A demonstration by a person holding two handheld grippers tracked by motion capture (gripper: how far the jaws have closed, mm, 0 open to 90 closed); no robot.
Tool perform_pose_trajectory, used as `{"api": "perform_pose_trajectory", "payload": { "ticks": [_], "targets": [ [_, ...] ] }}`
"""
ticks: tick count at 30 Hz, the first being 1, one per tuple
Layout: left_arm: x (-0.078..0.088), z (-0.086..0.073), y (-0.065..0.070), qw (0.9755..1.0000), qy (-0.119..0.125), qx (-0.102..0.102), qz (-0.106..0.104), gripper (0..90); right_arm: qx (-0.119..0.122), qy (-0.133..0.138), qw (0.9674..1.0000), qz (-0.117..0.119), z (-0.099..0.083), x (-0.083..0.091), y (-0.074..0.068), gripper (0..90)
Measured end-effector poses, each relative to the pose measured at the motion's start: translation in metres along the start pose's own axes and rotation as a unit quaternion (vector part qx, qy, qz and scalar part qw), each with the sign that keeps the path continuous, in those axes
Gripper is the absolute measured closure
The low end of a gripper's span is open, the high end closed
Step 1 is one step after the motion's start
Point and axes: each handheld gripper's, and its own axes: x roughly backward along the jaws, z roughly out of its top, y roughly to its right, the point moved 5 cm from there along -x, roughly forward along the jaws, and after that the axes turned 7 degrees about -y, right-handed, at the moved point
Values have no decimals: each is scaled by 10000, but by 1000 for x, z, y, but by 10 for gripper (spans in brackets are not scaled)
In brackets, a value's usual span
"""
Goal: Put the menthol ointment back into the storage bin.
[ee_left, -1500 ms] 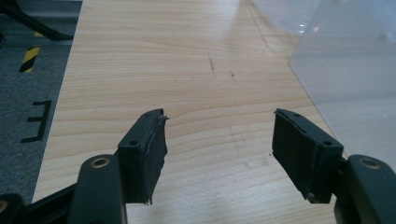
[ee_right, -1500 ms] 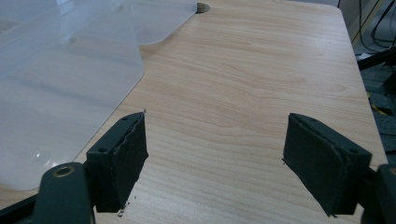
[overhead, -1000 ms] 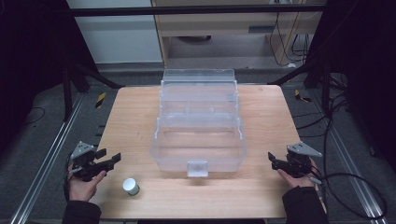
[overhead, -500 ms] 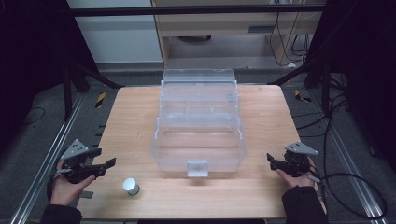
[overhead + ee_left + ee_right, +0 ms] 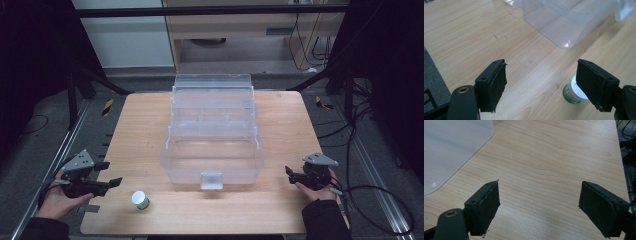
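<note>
The table point(image 5: 150, 125) was pale wood, matt, its grain running fine. The storage box point(image 5: 212, 145) was clear plastic, smooth and lightly glossy. The small jar point(image 5: 574, 93) looked like white plastic with a green rim, though half hidden. The left gripper point(image 5: 541, 83) showed matt black pads, rough and frayed at the edges.

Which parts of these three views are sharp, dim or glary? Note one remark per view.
High view: the wooden table is evenly lit, the surroundings dark; the clear plastic box looks hazy. Left gripper view: a small glint on the box corner; the near jaws and the white jar look soft. Right gripper view: wood grain sharp, no hard shadows.
</note>
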Motion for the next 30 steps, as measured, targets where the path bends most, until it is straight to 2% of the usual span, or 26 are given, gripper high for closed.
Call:
{"api": "perform_pose_trajectory", "payload": {
  "ticks": [2,3,5,6,8,9,11,14,16,17,21,22,23,24,26,29,30],
  "targets": [
    [0,-1,2,9999,-87,-117,-57,232,19,-30,10000,11,0,-1,-1,167],
    [-1,-1,5,9995,-167,-243,-137,225,35,-47,10000,-7,-1,-2,-1,168],
    [-2,0,7,9987,-258,-400,-167,225,42,-44,10000,-15,-1,-2,-1,167],
    [-2,0,7,9987,-258,-400,-167,226,42,-50,10000,-10,-1,-2,-1,168],
    [-4,1,10,9974,-369,-566,-254,224,48,-66,10000,-12,-1,-2,-1,166],
    [-4,1,10,9974,-369,-566,-254,224,56,-74,10000,-10,-1,-2,-1,166],
    [-5,3,12,9959,-460,-729,-277,221,62,-70,10000,-21,-1,-2,-1,166],
    [-6,5,16,9929,-632,-948,-341,219,100,-137,9999,7,-2,-3,-1,159],
    [-7,7,20,9889,-849,-1151,-401,219,109,-197,9997,10,-4,-5,-1,159],
    [-7,7,20,9889,-849,-1151,-401,220,122,-193,9997,1,-4,-5,-1,159],
    [-10,11,24,9827,-1094,-1422,-464,220,70,-190,9998,15,-4,-5,0,159],
    [-11,11,25,9822,-1109,-1444,-472,221,80,-185,9998,15,-4,-4,0,158],
    [-12,12,26,9803,-1157,-1523,-501,223,86,-188,9998,13,-4,-4,0,159],
    [-12,12,26,9803,-1157,-1523,-501,223,86,-188,9998,13,-4,-4,0,159],
    [-14,13,29,9782,-1205,-1603,-535,225,88,-189,9998,20,-4,-5,0,159],
    [-17,11,33,9736,-1319,-1772,-573,232,101,-223,9997,21,-5,-5,0,158],
    [-17,11,33,9736,-1319,-1772,-573,235,101,-223,9997,21,-5,-5,0,158]
  ]
}}
